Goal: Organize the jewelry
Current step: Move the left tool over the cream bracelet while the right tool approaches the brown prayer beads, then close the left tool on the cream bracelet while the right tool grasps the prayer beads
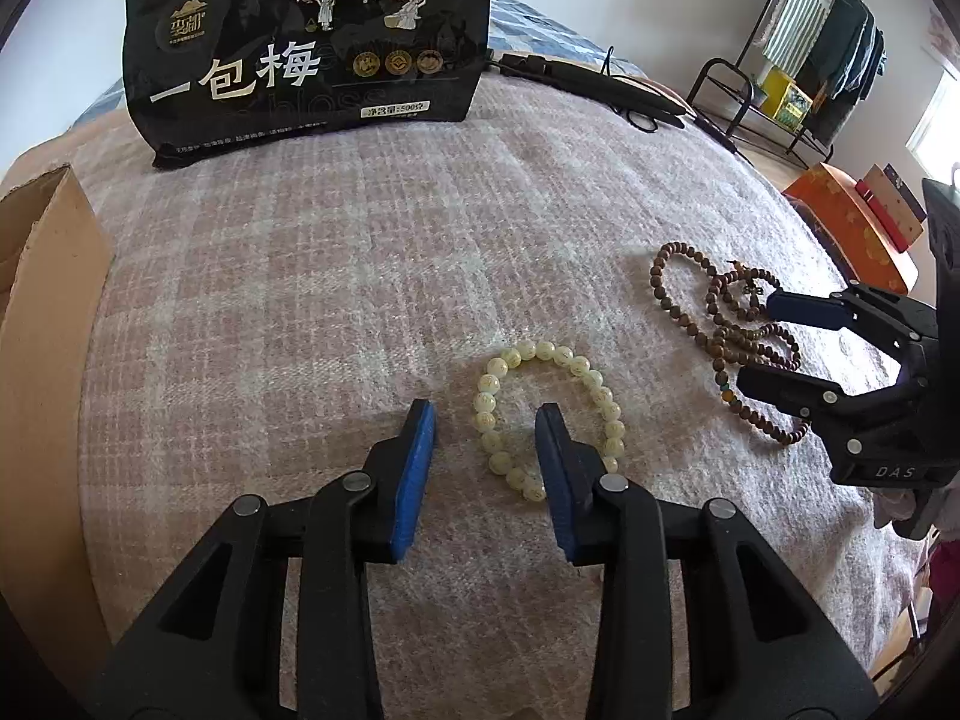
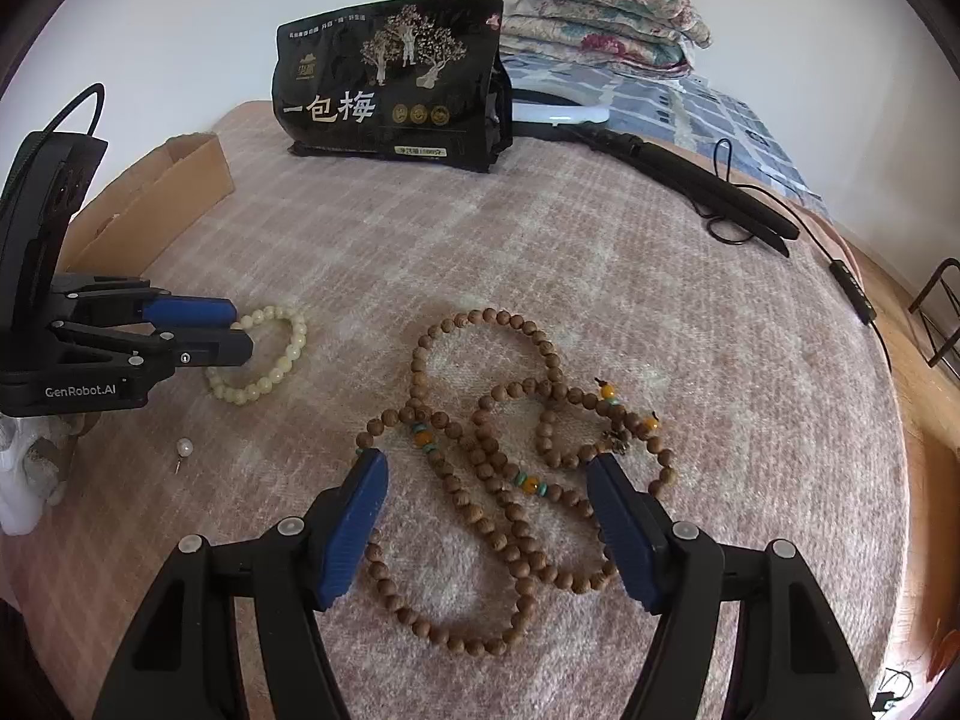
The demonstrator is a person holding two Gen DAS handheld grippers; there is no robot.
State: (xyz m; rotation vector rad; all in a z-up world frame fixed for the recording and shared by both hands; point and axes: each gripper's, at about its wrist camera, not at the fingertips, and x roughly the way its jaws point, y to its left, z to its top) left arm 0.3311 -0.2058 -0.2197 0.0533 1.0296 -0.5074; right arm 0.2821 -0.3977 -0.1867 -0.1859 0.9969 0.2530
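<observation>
Box (image 2: 162,192), contents can't tell.

Pink plaid blanket (image 2: 690,360) bearing pale bead bracelet (image 1: 603,399), wooden bead strand (image 2: 510,516), black pouch (image 2: 390,78), cardboard box (image 2: 174,180)

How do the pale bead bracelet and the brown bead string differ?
The pale bracelet is one small ring of cream beads; the brown string is long, looped over itself, with orange and green accent beads. The left claw straddles the bracelet's side; the right claw straddles the string. Both lie on the blanket.
</observation>
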